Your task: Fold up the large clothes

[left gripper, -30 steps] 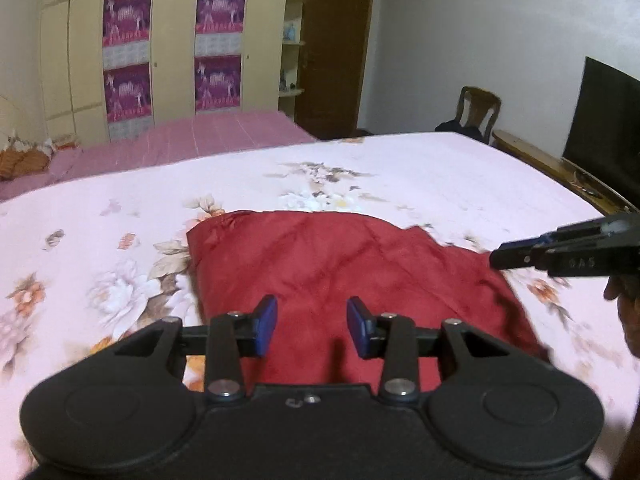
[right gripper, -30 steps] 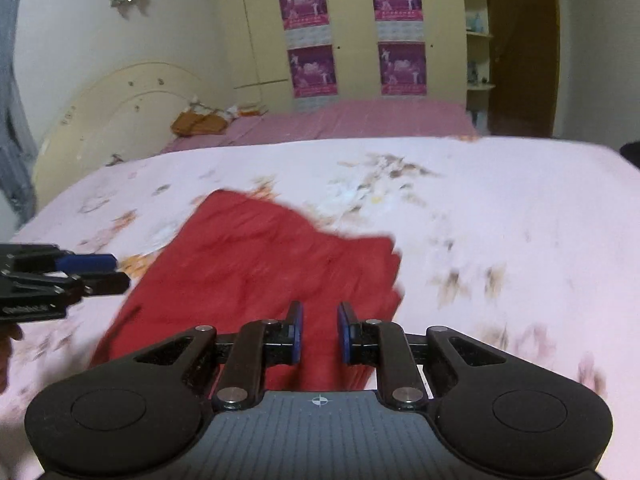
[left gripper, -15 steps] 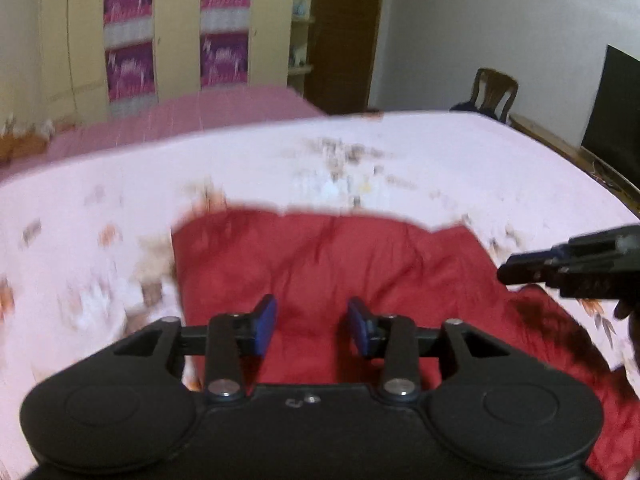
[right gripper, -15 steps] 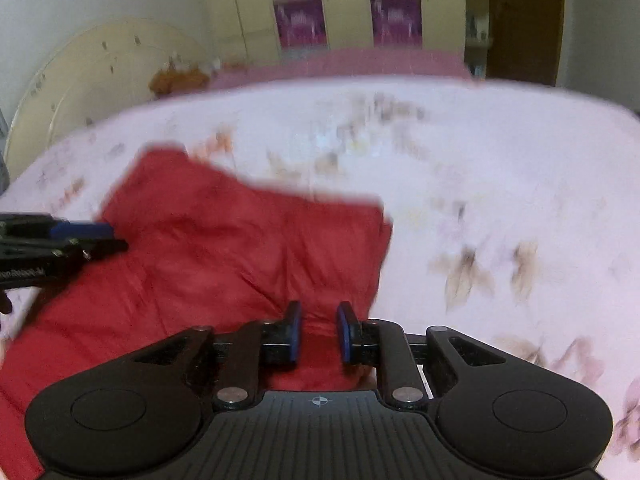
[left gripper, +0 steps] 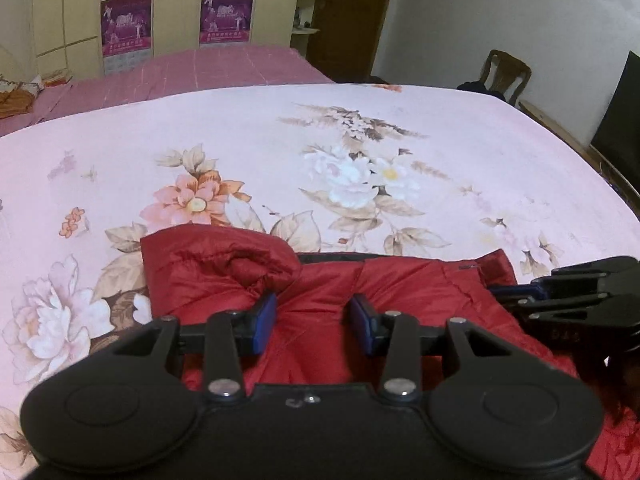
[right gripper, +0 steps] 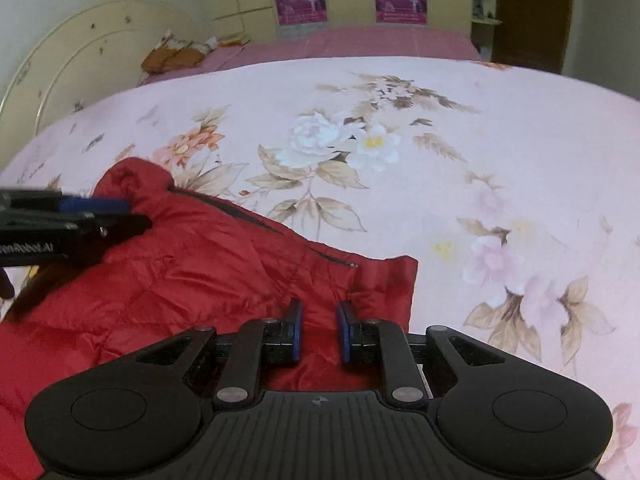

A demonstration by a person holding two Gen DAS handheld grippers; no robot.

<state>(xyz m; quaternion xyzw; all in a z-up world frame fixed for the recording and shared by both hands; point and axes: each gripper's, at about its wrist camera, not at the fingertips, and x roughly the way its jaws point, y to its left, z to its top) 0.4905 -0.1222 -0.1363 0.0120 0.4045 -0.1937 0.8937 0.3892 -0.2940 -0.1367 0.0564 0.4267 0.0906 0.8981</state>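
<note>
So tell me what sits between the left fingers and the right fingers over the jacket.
Only red jacket fabric lies between the left fingers and the right fingers, as the left wrist view shows.

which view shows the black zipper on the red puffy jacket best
The right wrist view: the black zipper runs as a long diagonal line across the red puffy jacket, fully exposed. The left wrist view shows only a short dark strip at the jacket's far edge.

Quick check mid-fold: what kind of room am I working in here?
Most likely a home bedroom: the red jacket lies on a bed with a floral sheet, a curved headboard behind, and a tall wardrobe along the far wall.
</note>
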